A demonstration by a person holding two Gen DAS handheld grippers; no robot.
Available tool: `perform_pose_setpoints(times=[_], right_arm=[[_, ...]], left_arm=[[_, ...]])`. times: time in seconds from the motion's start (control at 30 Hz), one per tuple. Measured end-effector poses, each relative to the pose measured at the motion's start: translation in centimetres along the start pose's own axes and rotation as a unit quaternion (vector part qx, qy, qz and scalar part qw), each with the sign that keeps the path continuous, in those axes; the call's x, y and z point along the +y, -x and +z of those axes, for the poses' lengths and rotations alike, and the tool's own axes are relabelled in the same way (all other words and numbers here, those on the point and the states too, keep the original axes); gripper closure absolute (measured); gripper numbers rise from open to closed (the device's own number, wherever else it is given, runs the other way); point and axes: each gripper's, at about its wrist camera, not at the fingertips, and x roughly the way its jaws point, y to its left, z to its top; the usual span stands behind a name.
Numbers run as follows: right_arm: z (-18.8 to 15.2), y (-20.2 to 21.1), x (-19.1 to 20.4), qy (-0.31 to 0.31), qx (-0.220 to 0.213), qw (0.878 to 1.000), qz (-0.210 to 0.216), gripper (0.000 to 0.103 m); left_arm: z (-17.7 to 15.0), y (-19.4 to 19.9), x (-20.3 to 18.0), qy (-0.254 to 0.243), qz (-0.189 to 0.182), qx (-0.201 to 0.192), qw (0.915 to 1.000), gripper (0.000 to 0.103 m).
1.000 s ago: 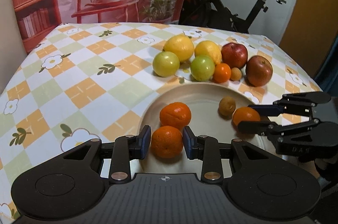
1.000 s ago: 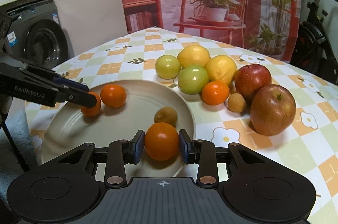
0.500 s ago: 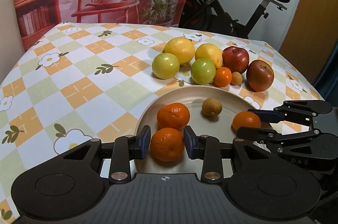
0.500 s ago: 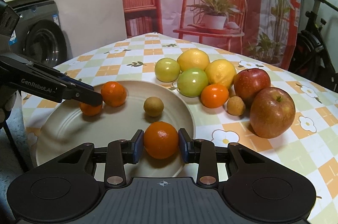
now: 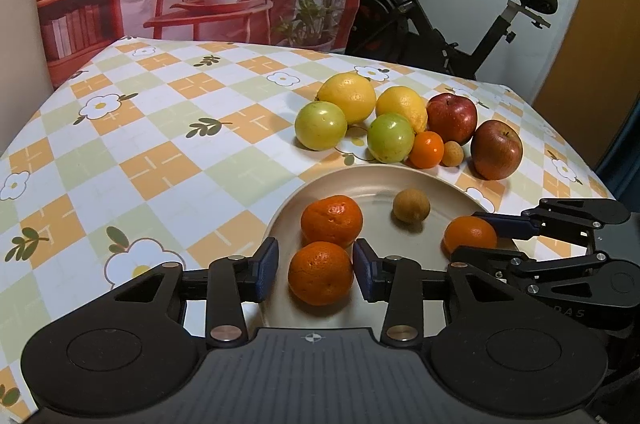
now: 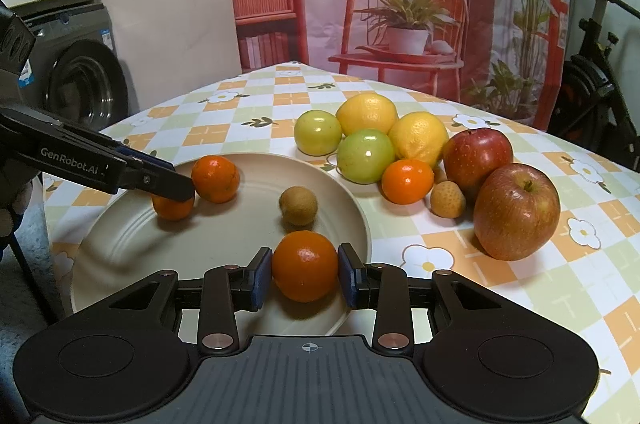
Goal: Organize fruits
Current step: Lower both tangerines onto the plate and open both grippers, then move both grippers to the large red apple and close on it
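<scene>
A beige plate (image 5: 372,180) (image 6: 120,248) holds three oranges and a small brown fruit (image 5: 411,205) (image 6: 298,205). My left gripper (image 5: 315,268) is open around an orange (image 5: 321,273) that rests on the plate, with gaps on both sides; a second orange (image 5: 331,221) lies just behind it. My right gripper (image 6: 305,272) is shut on another orange (image 6: 305,265) (image 5: 469,239) at the plate's near edge. The left gripper shows in the right wrist view (image 6: 176,186).
Behind the plate on the checked tablecloth (image 5: 160,128) lies a cluster: two yellow citrus (image 5: 348,97), two green fruits (image 5: 320,126), a small orange (image 5: 428,149), a small tan fruit (image 5: 452,153), two red apples (image 5: 496,149). An exercise bike (image 5: 440,24) stands behind the table.
The left jaws have opened off the orange, which now sits on the plate. Both grippers have drawn back a little. The small brown fruit has rolled left on the plate.
</scene>
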Motion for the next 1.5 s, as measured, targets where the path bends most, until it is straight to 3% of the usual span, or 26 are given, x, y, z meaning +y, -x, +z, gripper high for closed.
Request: perform_pose_setpoints(times=[0.2,0.33,0.6,0.93,1.23,1.5], right_arm=[[0.3,0.8,-0.3,-0.017,-0.019,1.000,0.004,0.062],[0.3,1.6,-0.8,-0.037,-0.038,0.999,0.005,0.061],[0.0,3.3,-3.2,-0.080,-0.073,0.993,-0.035,0.061],[-1.1,4.0,-8.1,-0.111,-0.074,0.986,-0.104,0.055],[-1.2,3.2,-10.3,-0.089,-0.060,0.987,-0.124,0.052],[-0.4,1.7,-10.6,-0.051,-0.053,0.991,-0.113,0.042]], left_arm=[[0.2,0.2,0.0,0.005,-0.001,-0.003,1.0000,0.059],[0.3,0.5,-0.1,0.004,0.000,-0.008,1.0000,0.058],[0.8,0.9,-0.4,-0.002,0.005,-0.018,0.9998,0.058],[3.0,0.8,-1.9,-0.015,-0.003,-0.026,0.9996,0.058],[7.8,-0.5,-6.4,-0.038,-0.048,-0.051,0.9968,0.058],[10.3,-4.9,-11.7,-0.068,-0.099,-0.010,0.9927,0.058]])
